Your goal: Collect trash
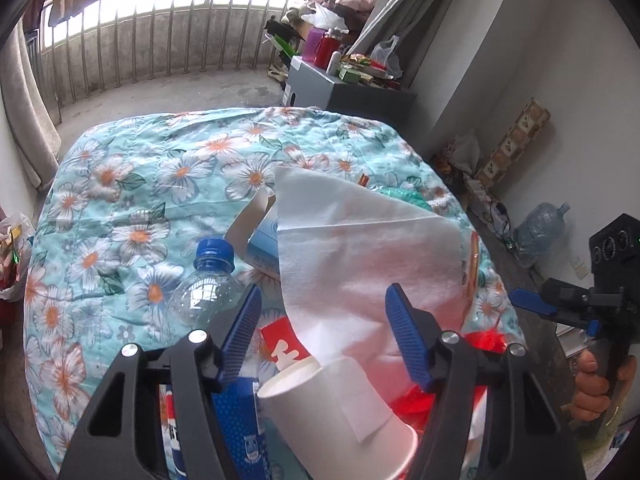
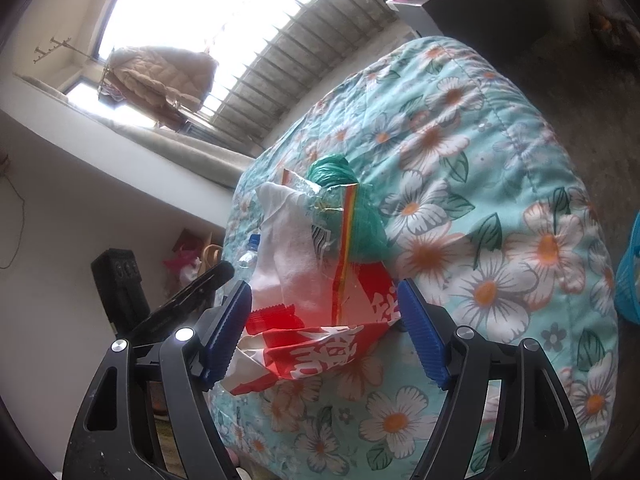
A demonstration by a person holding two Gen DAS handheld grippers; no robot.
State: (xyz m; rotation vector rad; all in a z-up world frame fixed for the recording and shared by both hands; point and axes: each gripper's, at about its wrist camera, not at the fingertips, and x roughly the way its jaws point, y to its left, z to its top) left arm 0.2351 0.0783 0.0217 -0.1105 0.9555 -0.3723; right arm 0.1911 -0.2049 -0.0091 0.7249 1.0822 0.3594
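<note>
- Left wrist view: white paper cup (image 1: 340, 404) on its side nearest the lens, at the quilt's (image 1: 132, 184) near edge. Left gripper (image 1: 322, 330) jaws partly open, straddling the tissue (image 1: 352, 248) draped over the cup; pads clear, nothing gripped.
- Clear bottle (image 1: 204, 284), blue box (image 1: 262, 246), red wrapper (image 1: 284, 346) all loose near that edge.
- Right wrist view: right gripper (image 2: 324, 328) jaws wide, framing red snack bag (image 2: 316, 344); not clamped. Green bag (image 2: 340, 192) lies behind.
- Progress: early; nothing visibly collected, whole pile remains.
</note>
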